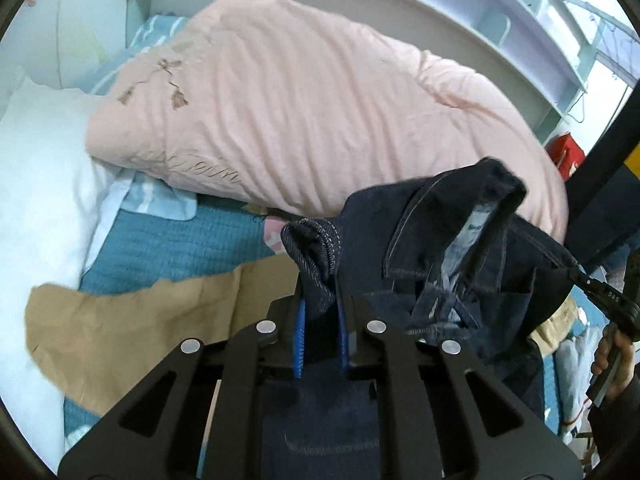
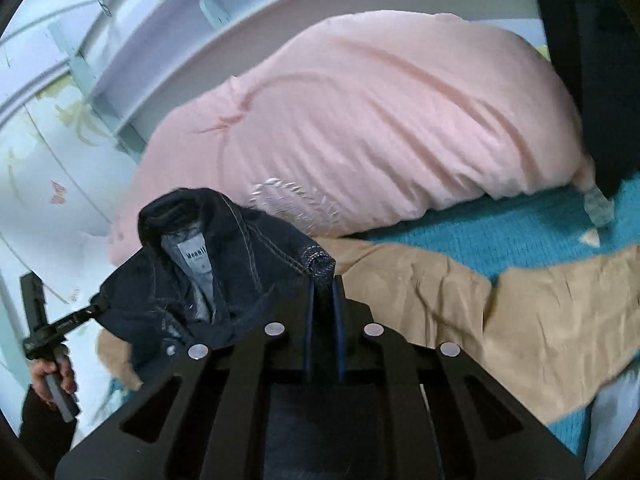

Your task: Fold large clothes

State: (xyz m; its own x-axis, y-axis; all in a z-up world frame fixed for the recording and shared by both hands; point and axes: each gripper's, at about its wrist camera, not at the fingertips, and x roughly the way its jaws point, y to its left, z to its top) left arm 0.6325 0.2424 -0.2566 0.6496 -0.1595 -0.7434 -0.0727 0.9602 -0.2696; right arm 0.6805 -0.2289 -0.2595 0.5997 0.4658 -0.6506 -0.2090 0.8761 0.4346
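A dark blue denim jacket [image 1: 472, 248] hangs in the air between my two grippers, collar up and label showing. My left gripper [image 1: 322, 312] is shut on one shoulder edge of it. My right gripper [image 2: 323, 300] is shut on the other shoulder edge of the jacket [image 2: 208, 264]. In the left wrist view my right gripper [image 1: 592, 286] shows at the far right, held by a hand. In the right wrist view my left gripper [image 2: 86, 312] shows at the far left. The jacket's lower part is hidden below the grippers.
A tan garment [image 2: 520, 312] lies spread on the teal bed cover [image 2: 500, 236]. A bulky pink duvet [image 1: 300, 100] lies behind. A white pillow [image 1: 40, 184] is at the left. A white shelved headboard [image 1: 460, 4] runs along the back.
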